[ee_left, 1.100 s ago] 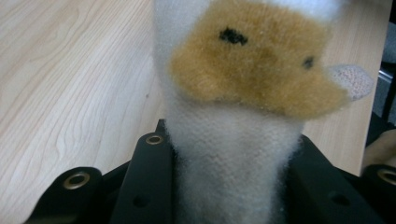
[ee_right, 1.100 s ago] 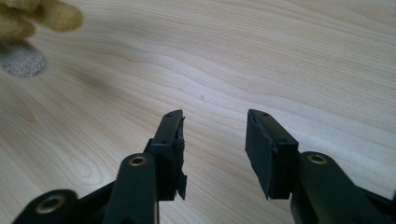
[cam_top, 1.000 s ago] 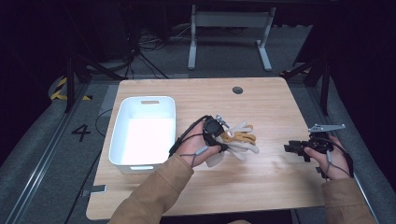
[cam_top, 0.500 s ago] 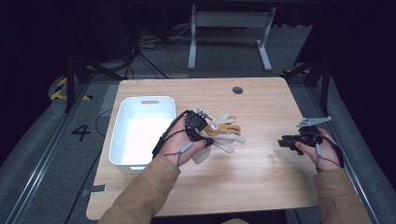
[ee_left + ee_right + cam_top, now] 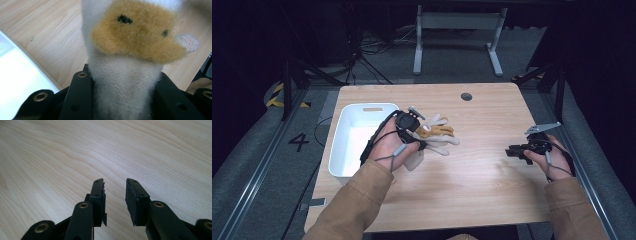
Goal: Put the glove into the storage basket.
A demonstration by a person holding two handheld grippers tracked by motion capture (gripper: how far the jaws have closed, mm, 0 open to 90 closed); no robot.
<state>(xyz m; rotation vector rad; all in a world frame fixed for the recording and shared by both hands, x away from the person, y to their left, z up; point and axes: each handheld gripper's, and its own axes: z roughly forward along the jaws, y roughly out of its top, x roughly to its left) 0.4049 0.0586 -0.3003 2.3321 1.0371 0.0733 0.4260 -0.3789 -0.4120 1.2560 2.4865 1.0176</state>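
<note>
A white plush toy with a tan patch and long limbs hangs from my left gripper, just right of the white bin. In the left gripper view the toy's white body is pinched between the two black jaws of my left gripper, and its tan face is close to the camera. My right gripper hovers low over the bare wood at the table's right side. The jaws of my right gripper have just been closing; a gap still shows and nothing is between them.
The wooden table has a round cable hole near its far edge. The bin stands along the left edge, with its pale rim showing in the left gripper view. A metal stand's legs are on the floor beyond the table.
My left gripper has lifted and carried the plush toy leftward, closer to the bin. My right gripper has slid a little to the left and its jaws have narrowed.
</note>
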